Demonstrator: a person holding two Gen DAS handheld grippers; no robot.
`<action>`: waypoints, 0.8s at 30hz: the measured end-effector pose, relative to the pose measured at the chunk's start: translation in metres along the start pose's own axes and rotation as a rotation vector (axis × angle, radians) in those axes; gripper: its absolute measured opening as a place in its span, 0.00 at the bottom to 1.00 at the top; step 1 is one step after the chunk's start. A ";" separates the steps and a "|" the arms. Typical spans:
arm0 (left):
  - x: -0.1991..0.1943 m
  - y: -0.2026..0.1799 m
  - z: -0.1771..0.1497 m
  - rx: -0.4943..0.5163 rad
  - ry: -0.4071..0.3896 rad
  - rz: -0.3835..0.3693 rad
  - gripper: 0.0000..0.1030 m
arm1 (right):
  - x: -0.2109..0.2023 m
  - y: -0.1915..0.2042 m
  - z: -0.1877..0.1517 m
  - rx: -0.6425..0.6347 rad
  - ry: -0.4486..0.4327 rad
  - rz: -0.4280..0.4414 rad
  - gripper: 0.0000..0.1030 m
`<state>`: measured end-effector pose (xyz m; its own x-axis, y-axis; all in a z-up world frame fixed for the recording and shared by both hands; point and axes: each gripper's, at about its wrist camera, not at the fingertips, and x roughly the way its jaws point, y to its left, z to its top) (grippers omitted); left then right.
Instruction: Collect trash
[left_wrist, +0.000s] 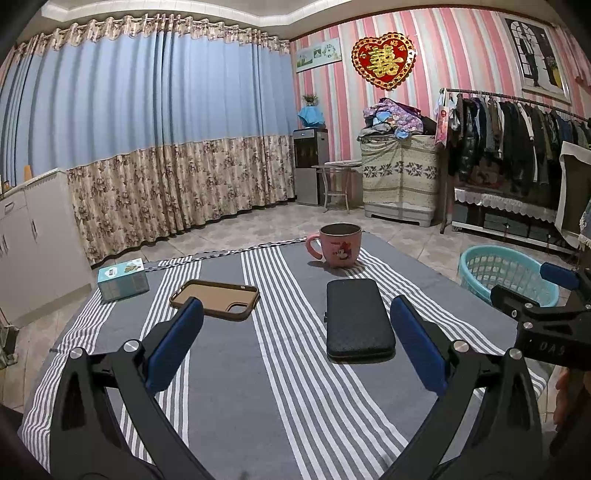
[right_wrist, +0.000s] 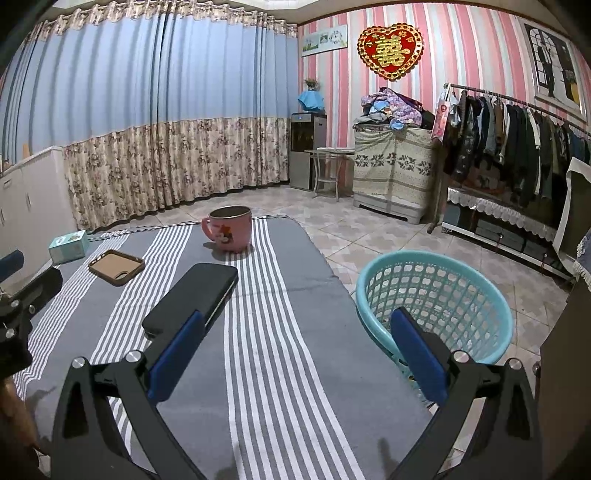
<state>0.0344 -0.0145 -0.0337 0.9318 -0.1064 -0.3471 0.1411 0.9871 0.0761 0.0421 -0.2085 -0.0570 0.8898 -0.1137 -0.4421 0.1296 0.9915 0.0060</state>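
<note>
A table under a grey striped cloth (left_wrist: 229, 369) holds, from left to right, a small teal box (left_wrist: 123, 278) at the far left, a brown phone case (left_wrist: 215, 298), a black case (left_wrist: 359, 320) and, farther back, a pink mug (left_wrist: 337, 245). Right of the table, a teal basket (right_wrist: 436, 295) stands on the floor; little shows inside. The left gripper (left_wrist: 295, 345) and right gripper (right_wrist: 295, 350) both hover wide apart, holding nothing. Collecting looks not yet begun.

On table (left_wrist: 229, 369): case (left_wrist: 360, 319) just inside right finger of the left gripper (left_wrist: 295, 339); phone cover (left_wrist: 216, 298) beyond left finger; mug (left_wrist: 338, 245) farther ahead; box (left_wrist: 123, 283) far left. Basket (right_wrist: 436, 299) on floor, right of table.
</note>
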 end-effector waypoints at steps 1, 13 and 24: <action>0.000 0.000 0.000 0.000 0.000 0.001 0.95 | 0.000 0.000 0.000 -0.001 0.001 0.001 0.96; -0.001 0.001 0.000 -0.010 -0.005 -0.002 0.95 | 0.000 -0.001 0.000 -0.008 -0.006 0.001 0.96; -0.003 0.001 0.000 -0.016 -0.005 -0.005 0.95 | -0.002 0.001 0.002 -0.013 -0.010 -0.001 0.96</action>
<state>0.0318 -0.0135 -0.0330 0.9327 -0.1114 -0.3429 0.1400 0.9884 0.0595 0.0415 -0.2076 -0.0541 0.8939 -0.1152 -0.4332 0.1248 0.9922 -0.0062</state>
